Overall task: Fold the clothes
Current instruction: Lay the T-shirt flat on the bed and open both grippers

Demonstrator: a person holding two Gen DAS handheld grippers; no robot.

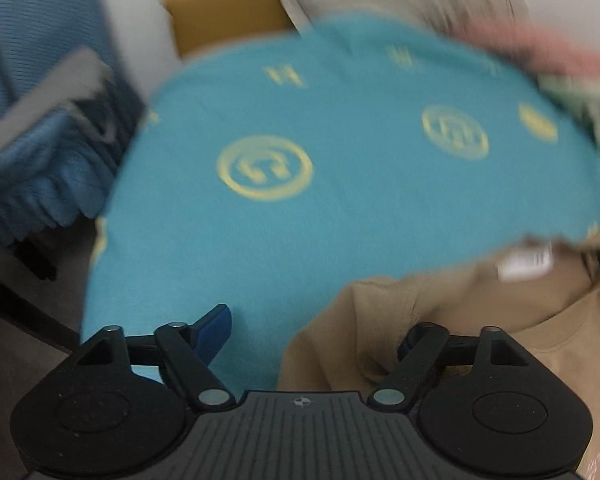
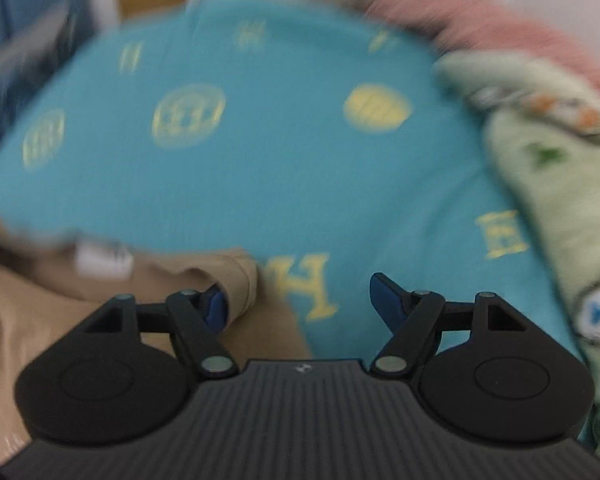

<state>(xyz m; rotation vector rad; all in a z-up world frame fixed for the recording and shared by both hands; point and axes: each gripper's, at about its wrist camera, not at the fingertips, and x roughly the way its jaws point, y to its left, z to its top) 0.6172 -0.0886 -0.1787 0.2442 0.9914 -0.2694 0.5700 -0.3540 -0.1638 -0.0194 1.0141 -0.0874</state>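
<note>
1. Tan shirt spread low over a turquoise cloth with yellow emblems; white neck label near its upper edge.
2. Left gripper spread wide above the tan shirt's edge, nothing clamped between its blue pads.
3. Right gripper likewise wide apart, tan sleeve cuff just beside its left pad; grip not discernible.
4. Green printed garment and pink garment at the right, blurred.
</note>
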